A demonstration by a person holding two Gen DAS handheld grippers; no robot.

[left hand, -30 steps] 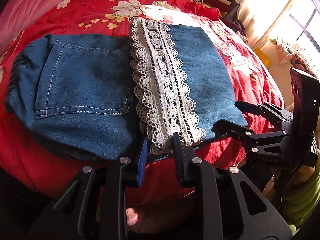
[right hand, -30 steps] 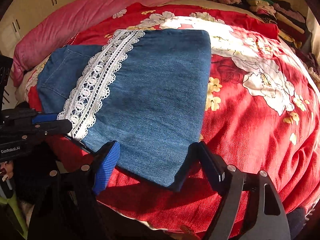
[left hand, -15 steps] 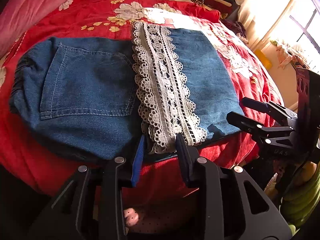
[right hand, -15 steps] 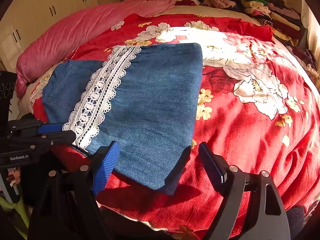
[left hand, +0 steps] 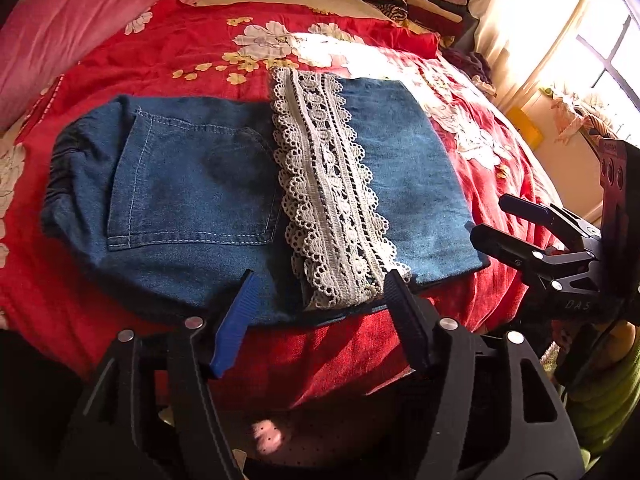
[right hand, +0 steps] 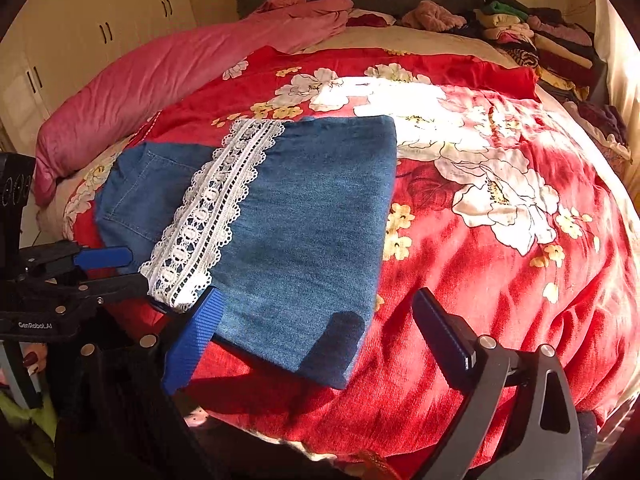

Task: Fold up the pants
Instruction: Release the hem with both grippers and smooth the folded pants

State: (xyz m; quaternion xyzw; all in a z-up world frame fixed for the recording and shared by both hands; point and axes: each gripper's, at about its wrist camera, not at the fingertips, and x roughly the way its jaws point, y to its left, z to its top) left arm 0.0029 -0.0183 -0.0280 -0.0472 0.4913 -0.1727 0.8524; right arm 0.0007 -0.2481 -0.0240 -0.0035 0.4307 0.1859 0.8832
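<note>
Blue denim pants (left hand: 192, 184) lie folded flat on the red floral bedspread (left hand: 192, 52), with a white lace hem band (left hand: 332, 200) lying across the middle and a back pocket showing at left. They also show in the right wrist view (right hand: 288, 232). My left gripper (left hand: 320, 300) is open and empty at the near edge of the pants by the lace end. My right gripper (right hand: 316, 328) is open and empty, straddling the near right corner of the denim. It shows at the right of the left wrist view (left hand: 508, 220).
A pink duvet (right hand: 168, 76) lies along the bed's left side. Folded clothes (right hand: 532, 40) are piled at the far right by the headboard. White cupboards (right hand: 80, 32) stand at the far left, a bright window (left hand: 600, 40) at the right. The bed edge is just below both grippers.
Both grippers have drawn back from the pants toward the bed edge. The left gripper's jaws have opened much wider. The pants stay flat.
</note>
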